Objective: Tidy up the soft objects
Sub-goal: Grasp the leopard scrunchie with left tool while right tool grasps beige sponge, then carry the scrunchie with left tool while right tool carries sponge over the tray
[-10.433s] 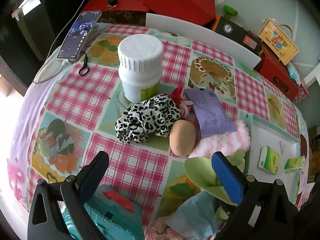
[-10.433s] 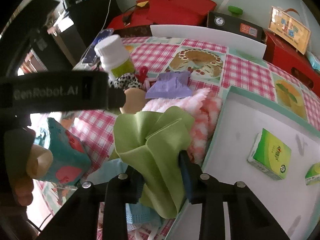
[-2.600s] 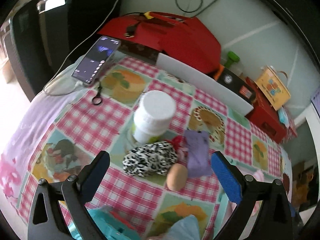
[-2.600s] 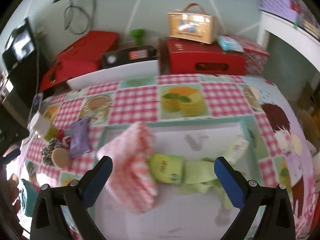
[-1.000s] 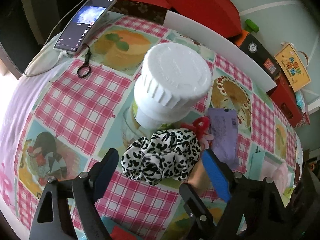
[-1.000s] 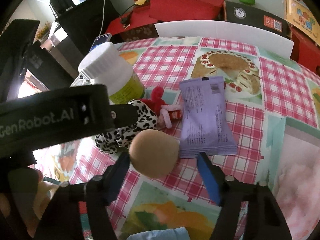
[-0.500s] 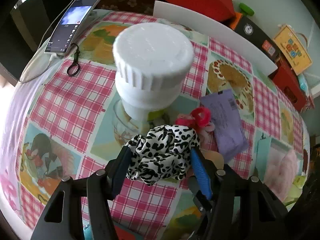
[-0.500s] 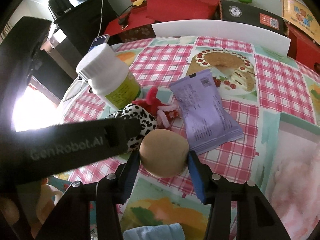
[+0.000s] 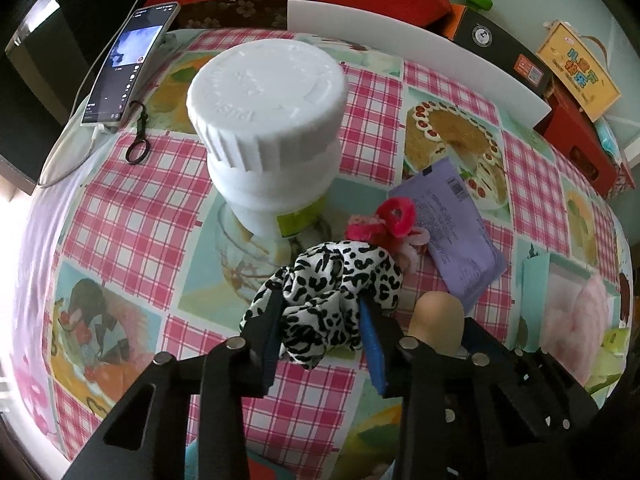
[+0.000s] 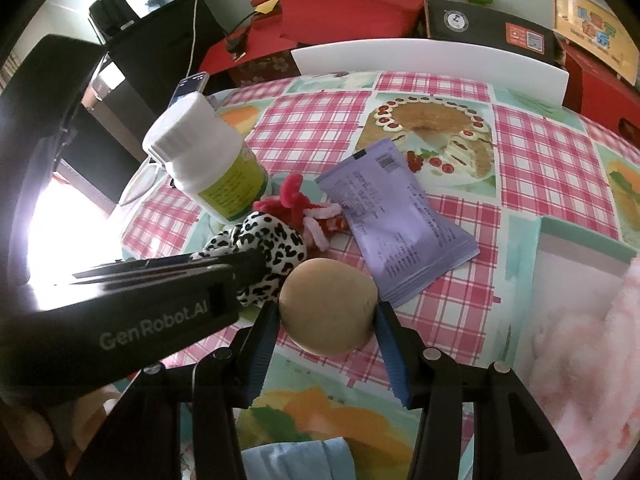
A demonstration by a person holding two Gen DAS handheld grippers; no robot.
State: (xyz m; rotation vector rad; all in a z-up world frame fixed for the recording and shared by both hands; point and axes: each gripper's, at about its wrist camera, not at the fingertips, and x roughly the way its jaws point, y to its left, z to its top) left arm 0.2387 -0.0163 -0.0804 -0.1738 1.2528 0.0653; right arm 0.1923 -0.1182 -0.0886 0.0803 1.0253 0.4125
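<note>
In my left wrist view, my left gripper (image 9: 320, 322) is closing on the leopard-print scrunchie (image 9: 334, 294) in front of the white bottle (image 9: 272, 132); I should gather its whole puffy ruffle before lifting. In my right wrist view, my right gripper (image 10: 326, 332) clamps the smooth tan squishy ball (image 10: 329, 307) on the tablecloth (image 10: 536, 160).
</note>
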